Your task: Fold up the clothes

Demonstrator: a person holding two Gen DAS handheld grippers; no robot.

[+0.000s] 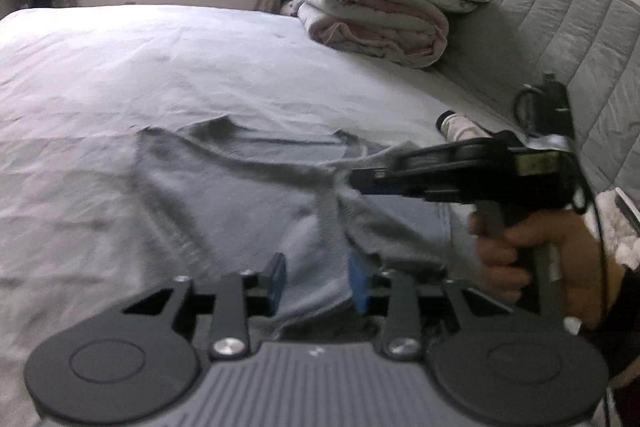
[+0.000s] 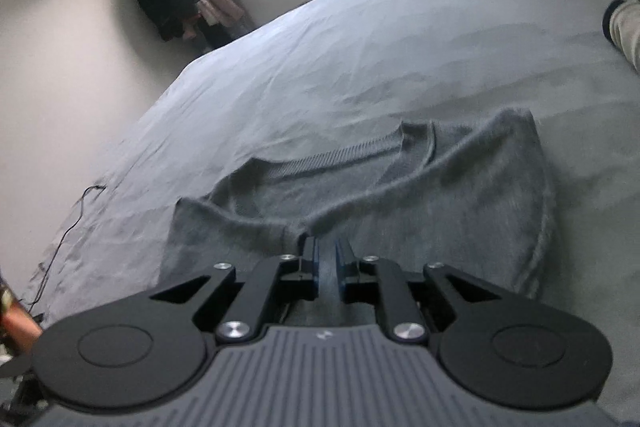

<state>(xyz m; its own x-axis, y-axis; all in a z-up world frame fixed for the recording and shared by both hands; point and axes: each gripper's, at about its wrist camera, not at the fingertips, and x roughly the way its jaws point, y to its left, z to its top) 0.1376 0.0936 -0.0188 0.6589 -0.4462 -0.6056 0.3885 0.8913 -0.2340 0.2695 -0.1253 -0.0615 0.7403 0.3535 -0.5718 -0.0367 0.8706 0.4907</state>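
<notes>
Left wrist view: my left gripper (image 1: 316,279) has jaws apart with nothing pinched, low over the near hem of the grey sweater (image 1: 224,187) spread flat on the bed (image 1: 120,67). My right gripper (image 1: 360,181) comes in from the right, clamped on a sleeve. Folded duvet (image 1: 372,15) sits well apart by the headboard.

Right wrist view: right gripper (image 2: 327,259) jaws nearly closed on sweater (image 2: 440,195) fabric; collar lies ahead, body runs leftward. Nothing blocks the fold, I'd judge.
</notes>
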